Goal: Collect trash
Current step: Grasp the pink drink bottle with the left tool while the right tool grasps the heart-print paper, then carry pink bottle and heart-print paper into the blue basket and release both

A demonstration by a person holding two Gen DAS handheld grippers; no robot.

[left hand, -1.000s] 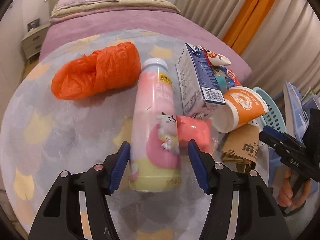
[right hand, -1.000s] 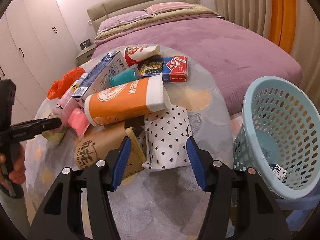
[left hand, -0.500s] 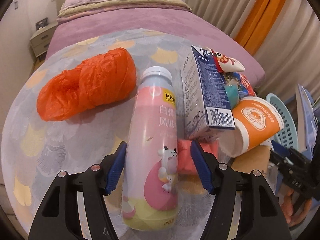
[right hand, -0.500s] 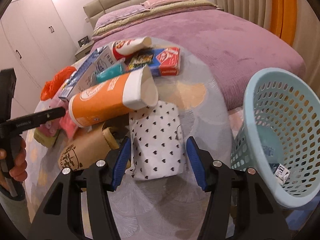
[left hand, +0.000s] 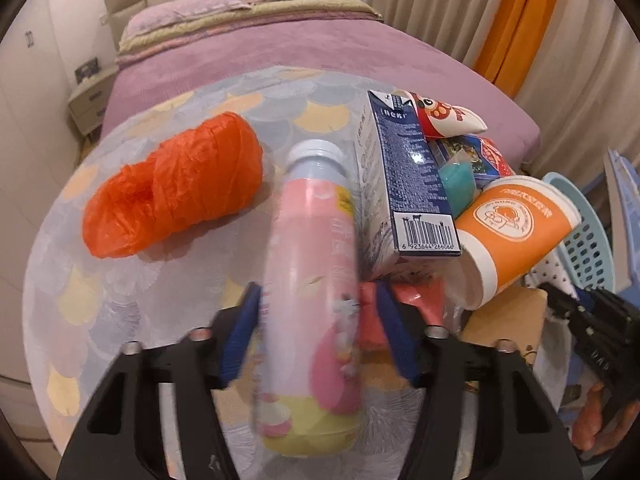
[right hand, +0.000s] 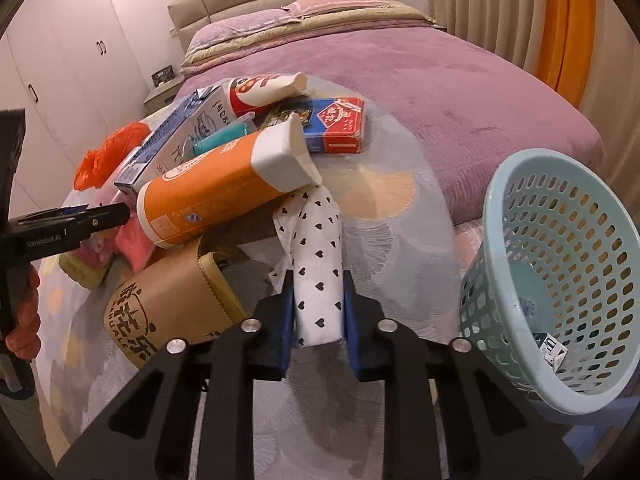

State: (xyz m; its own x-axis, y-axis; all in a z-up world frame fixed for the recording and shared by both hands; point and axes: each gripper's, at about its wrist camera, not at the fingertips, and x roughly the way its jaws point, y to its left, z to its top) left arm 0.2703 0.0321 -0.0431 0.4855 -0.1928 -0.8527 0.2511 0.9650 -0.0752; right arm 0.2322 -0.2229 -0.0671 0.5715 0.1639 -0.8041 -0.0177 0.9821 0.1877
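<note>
1. Bag [left hand: 172, 188], orange, lies on the table [left hand: 80, 280] at 10 o'clock from the left gripper [left hand: 316, 332]
2. Left gripper's jaws are closing, pads against the sides of the pink bottle [left hand: 312, 280]
3. Carton [left hand: 404, 184] and cup [left hand: 516, 232] sit at 1 to 2 o'clock of the bottle
4. Right gripper [right hand: 318, 312] is clenched on the heart-print packet [right hand: 318, 264]
5. Basket [right hand: 560, 280] stands at 3 o'clock of it, tilted
</note>
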